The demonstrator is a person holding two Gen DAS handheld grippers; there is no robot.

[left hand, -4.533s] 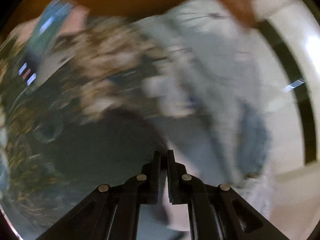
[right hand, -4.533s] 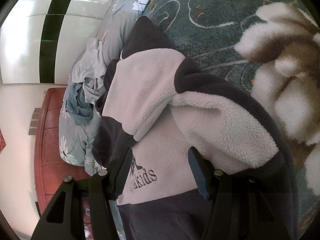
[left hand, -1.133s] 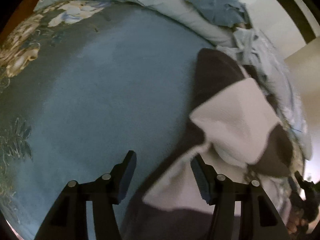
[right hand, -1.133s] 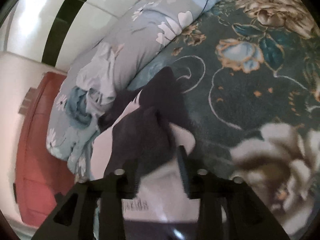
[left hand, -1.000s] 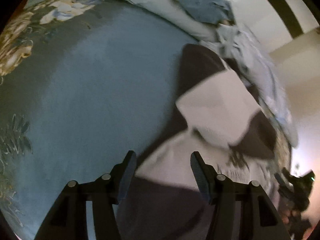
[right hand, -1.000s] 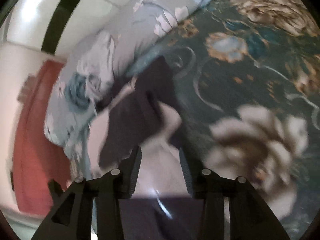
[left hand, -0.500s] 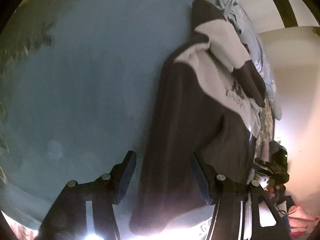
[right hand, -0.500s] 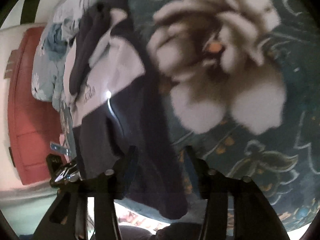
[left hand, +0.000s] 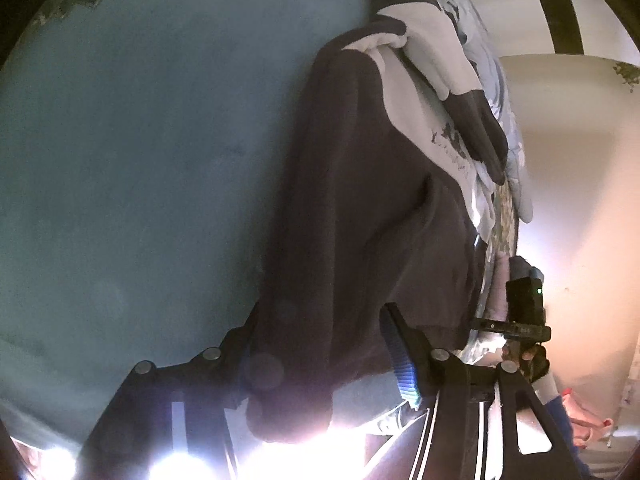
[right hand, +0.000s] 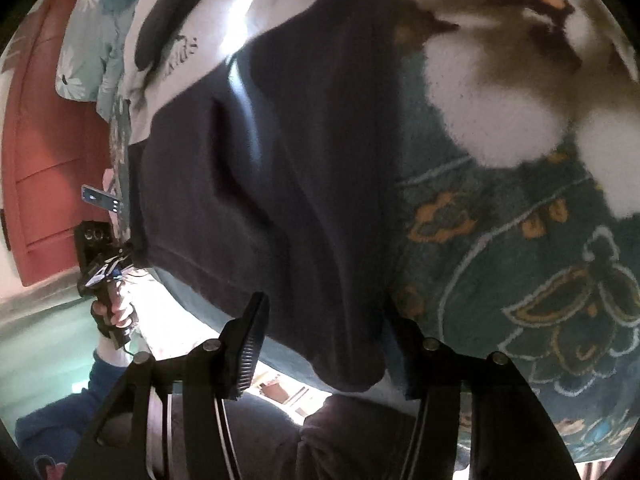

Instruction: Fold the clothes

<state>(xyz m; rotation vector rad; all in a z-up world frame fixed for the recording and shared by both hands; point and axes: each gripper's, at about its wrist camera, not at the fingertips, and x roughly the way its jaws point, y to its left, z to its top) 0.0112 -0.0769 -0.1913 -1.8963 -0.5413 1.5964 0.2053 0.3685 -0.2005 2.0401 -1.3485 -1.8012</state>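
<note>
Floral bedspread w/ dark fleece; both grippers' fingers spread at hem.

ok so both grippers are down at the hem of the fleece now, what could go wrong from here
1. The fleece hem hangs over the bed edge; the open jaws of the left gripper and right gripper straddle thick bunched cloth and may pinch only one layer.
2. Lifting the hem may spill the folded sleeve.
3. Glare hides the hem corner in the left wrist view.
</note>
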